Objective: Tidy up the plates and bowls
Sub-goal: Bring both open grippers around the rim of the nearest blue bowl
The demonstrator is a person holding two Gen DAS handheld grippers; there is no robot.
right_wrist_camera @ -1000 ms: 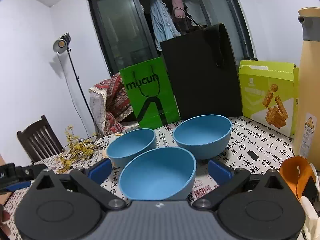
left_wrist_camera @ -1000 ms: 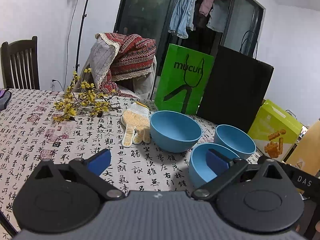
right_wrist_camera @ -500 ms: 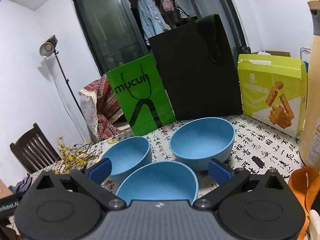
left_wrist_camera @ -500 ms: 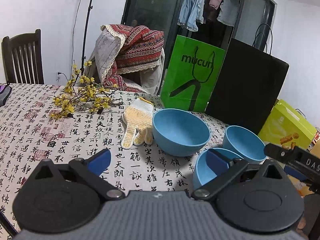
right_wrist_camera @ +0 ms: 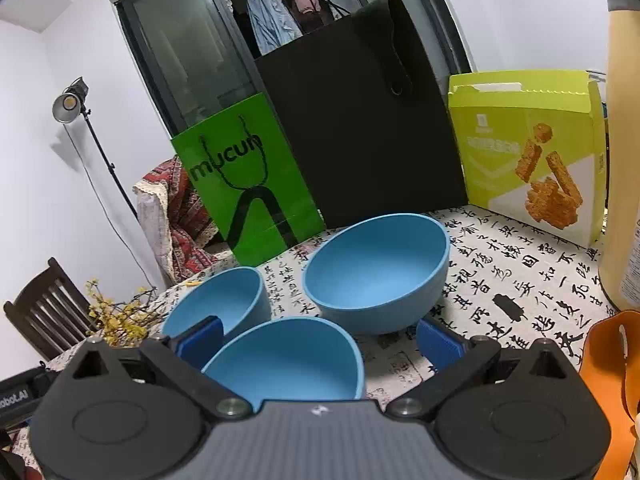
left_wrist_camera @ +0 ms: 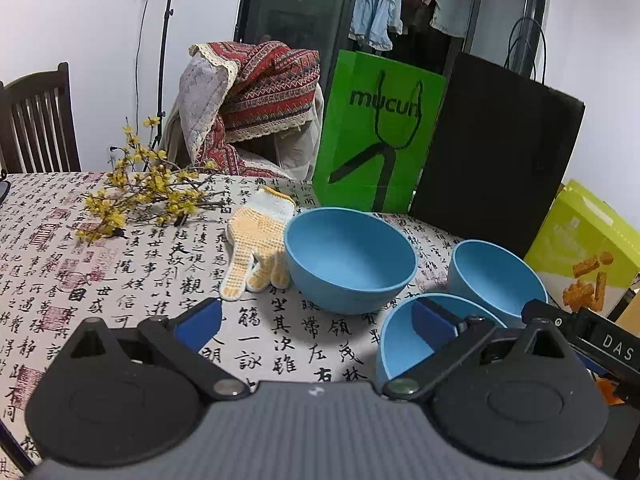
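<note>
Calligraphy-printed cloth (left_wrist_camera: 132, 272) covers the table under both my tongs. Nearest to my right tongs (right_wrist_camera: 318, 342) sits the near bowl (right_wrist_camera: 292, 360), blue and upright; it lies between the two blue pads, which stand wide apart and released, neither one pressing its wall as far as I can tell. My left tongs (left_wrist_camera: 316, 320) are likewise spread and hold nothing: the left pad hangs over bare cloth, while the right pad overlaps that same near bowl (left_wrist_camera: 404, 344) in view, and I cannot tell whether it touches the rim. Part of my right tongs shows at the right edge of the left view, just beyond this bowl.

Further out, two more blue bowls stand upright on the cloth. The big bowl (right_wrist_camera: 380, 268) is just past the near bowl and to the right from my right wrist. The left bowl (right_wrist_camera: 224, 300) is beside it, close to my right tongs' left pad; from my left wrist it is the one straight ahead (left_wrist_camera: 352, 260).

A knit glove (left_wrist_camera: 256, 240) lies just beside the left bowl, and a yellow flowering twig (left_wrist_camera: 144, 196) lies further left. Behind the bowls stand a green bag (right_wrist_camera: 248, 184), a black bag (right_wrist_camera: 360, 120) and a yellow-green box (right_wrist_camera: 528, 152). A draped chair (left_wrist_camera: 248, 100) stands beyond the table edge.
</note>
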